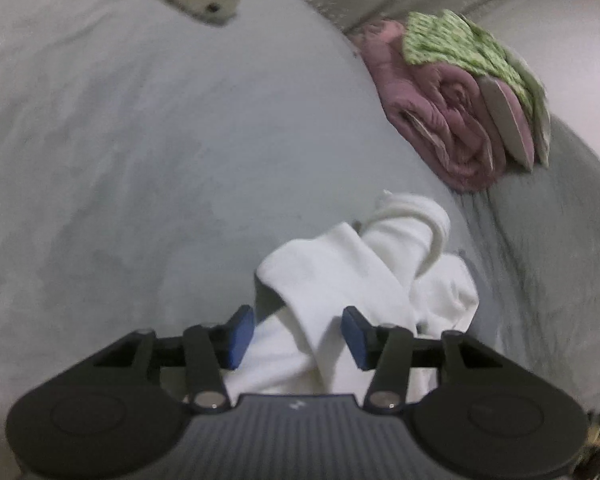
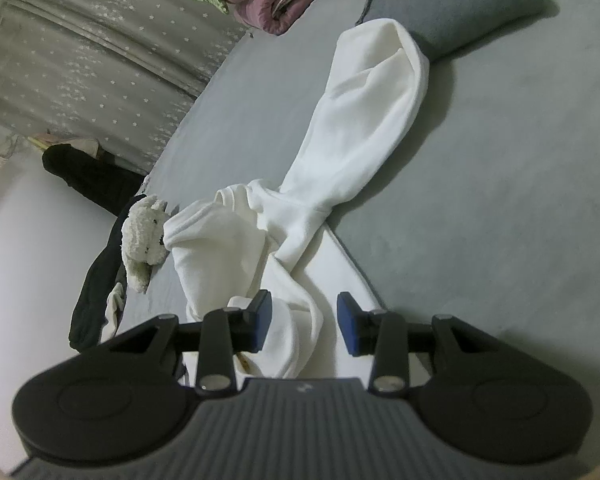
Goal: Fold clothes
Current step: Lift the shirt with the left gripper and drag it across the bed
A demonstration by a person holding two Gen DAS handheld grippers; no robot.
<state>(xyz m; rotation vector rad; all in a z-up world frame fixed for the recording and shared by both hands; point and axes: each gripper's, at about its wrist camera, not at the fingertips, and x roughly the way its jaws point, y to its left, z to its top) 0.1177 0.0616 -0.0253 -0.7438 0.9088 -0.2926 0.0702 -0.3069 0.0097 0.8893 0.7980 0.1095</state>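
Grey bed (image 2: 500,200) filled both views, with the white garment (image 2: 352,128) bunched mid-frame. Left tool (image 1: 298,336) was spread, cloth loose between its pads. Right tool (image 2: 304,326) was parted too, pinching nothing. No readable writing, just a tiny logo.

Wide bare grey bed sheet (image 1: 140,160) open left of the white garment (image 1: 340,280), rolled pink quilt (image 1: 440,112) blocking far right, grey pillow (image 2: 452,12) beyond the garment, plush toy (image 2: 144,232) at the bed's edge

White garment (image 2: 356,128), grey bed (image 2: 500,200), pink quilt (image 1: 440,120), prob. green-patterned cloth (image 1: 452,40).
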